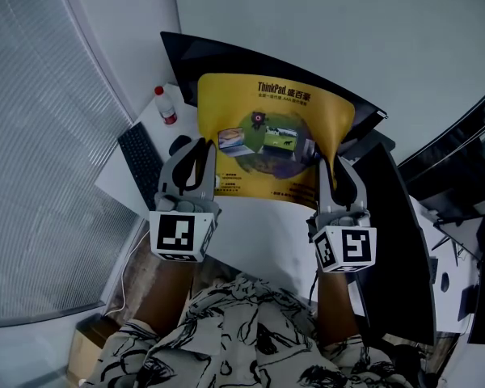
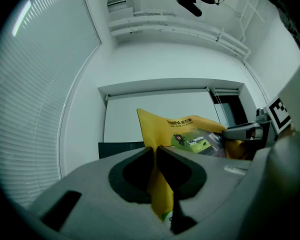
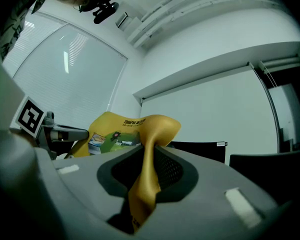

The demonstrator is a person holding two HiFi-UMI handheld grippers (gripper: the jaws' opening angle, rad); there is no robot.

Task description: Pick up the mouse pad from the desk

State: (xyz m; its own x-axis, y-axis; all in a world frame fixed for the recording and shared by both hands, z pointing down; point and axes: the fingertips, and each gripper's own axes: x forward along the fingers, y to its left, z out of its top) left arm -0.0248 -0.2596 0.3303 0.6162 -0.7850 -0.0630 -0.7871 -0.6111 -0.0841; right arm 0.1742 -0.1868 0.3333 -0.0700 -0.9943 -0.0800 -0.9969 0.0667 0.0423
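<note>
A yellow mouse pad with a printed green picture hangs in the air above the desk, stretched between both grippers. My left gripper is shut on its left edge, and the pinched yellow sheet shows between the dark pads in the left gripper view. My right gripper is shut on the pad's right edge, where the yellow material bunches between the jaws. Each gripper view shows the printed face of the pad and the other gripper beyond it.
A white desk lies below with a black keyboard, a black mouse and a red-capped bottle. A dark monitor stands behind the pad, another at the right. Window blinds fill the left.
</note>
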